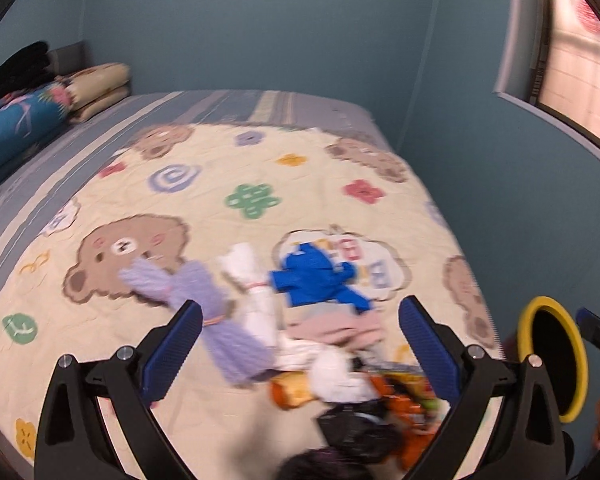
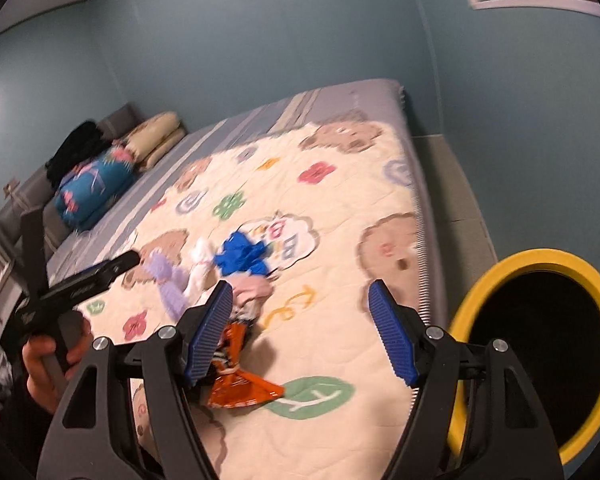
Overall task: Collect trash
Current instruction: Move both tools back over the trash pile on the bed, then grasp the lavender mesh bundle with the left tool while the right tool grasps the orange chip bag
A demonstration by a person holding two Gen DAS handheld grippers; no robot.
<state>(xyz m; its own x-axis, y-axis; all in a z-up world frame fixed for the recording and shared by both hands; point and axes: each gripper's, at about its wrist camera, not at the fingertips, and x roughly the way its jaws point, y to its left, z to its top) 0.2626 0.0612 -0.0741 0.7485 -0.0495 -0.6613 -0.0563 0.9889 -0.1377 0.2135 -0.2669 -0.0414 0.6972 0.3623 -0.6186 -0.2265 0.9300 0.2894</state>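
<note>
I see a bed (image 1: 220,104) in a blue-walled corner, covered by a cream quilt (image 1: 204,200) printed with bears, flowers and clouds. A cloud patch by the blue cloth carries blocky letters, but the blur keeps me from reading them.

My left gripper (image 1: 300,344) has its jaws spread wide with nothing pressed between the blue pads. Ahead of it, in a loose row on the quilt, lie a lilac bundle (image 1: 204,300) tied at its middle, a white roll (image 1: 256,280), a crumpled blue cloth (image 1: 316,276) and a pink cloth (image 1: 336,328). Nearer the camera sits the trash: a white wad (image 1: 336,372), an orange wrapper (image 1: 412,400) and something black (image 1: 356,428), all smeared by motion.

My right gripper (image 2: 300,328) stands partly open, and I see nothing clamped in it; its left pad overlaps the orange wrapper (image 2: 240,392) in the picture, and I cannot tell whether it touches. The wrapper has white print I cannot make out. A yellow-rimmed black bin (image 2: 540,348) sits just off the bed's edge on the right.

At the far end are a blue flowered bundle (image 1: 24,120) and a folded cream quilt (image 1: 100,84). A hand (image 2: 48,364) grips the left tool's handle.
</note>
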